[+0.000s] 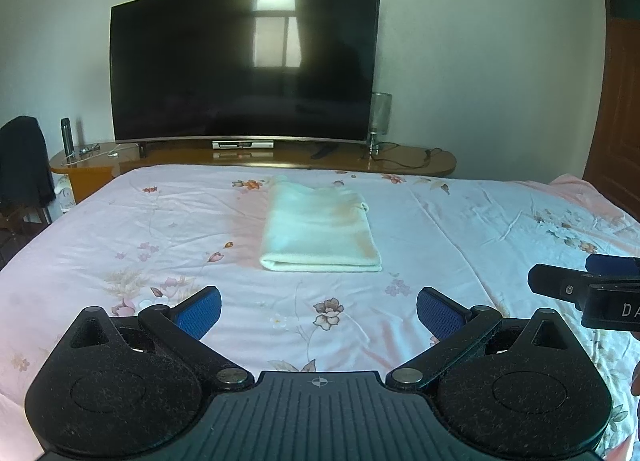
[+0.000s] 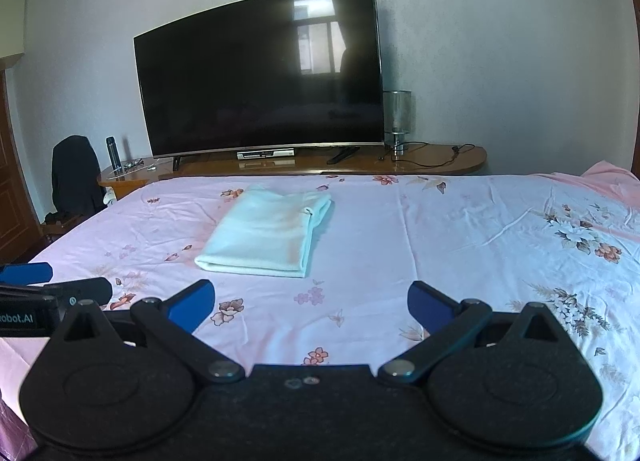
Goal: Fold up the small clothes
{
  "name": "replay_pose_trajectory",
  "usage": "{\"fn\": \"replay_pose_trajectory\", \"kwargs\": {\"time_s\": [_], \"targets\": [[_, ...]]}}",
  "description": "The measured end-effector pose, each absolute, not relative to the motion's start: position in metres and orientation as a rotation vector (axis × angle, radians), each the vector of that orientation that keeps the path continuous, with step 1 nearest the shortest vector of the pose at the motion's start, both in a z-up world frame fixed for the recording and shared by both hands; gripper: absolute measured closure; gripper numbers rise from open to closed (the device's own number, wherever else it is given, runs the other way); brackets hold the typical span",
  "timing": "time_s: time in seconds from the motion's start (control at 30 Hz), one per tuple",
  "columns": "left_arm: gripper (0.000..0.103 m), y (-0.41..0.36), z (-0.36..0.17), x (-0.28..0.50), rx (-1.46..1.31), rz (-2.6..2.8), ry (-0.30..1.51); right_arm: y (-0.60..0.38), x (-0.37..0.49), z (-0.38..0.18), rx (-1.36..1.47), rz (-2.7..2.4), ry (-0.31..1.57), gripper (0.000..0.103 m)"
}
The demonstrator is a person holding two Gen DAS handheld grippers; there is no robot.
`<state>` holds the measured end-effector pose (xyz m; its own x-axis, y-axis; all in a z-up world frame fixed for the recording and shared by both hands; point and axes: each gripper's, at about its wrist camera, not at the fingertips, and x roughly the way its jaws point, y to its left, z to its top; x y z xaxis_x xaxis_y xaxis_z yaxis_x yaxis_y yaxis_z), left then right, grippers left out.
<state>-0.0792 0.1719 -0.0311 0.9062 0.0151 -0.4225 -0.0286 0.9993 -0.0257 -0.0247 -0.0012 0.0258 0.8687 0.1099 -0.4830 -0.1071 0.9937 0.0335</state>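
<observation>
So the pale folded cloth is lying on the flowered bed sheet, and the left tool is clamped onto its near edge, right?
Not quite. The folded cloth does lie on the flowered bed sheet, but the left tool is not clamped on it: the left wrist view shows its fingers spread wide, short of the cloth's near edge, holding nothing.

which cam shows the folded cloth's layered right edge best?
Right wrist view: the folded cloth sits at an angle, so its stacked right edge and near fold show. Left wrist view sees the cloth more head-on, mostly its top and near fold.
</observation>
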Motion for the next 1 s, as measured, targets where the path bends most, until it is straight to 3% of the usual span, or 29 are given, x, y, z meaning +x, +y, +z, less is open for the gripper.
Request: {"fn": "replay_pose_trajectory", "kwargs": {"time_s": [1.0], "targets": [[0.000, 0.1702, -0.0331, -0.0740, -0.063, 0.015, 0.432, -0.0053, -0.0165, 0.0242, -0.002, 0.125, 0.509, 0.001]]}}
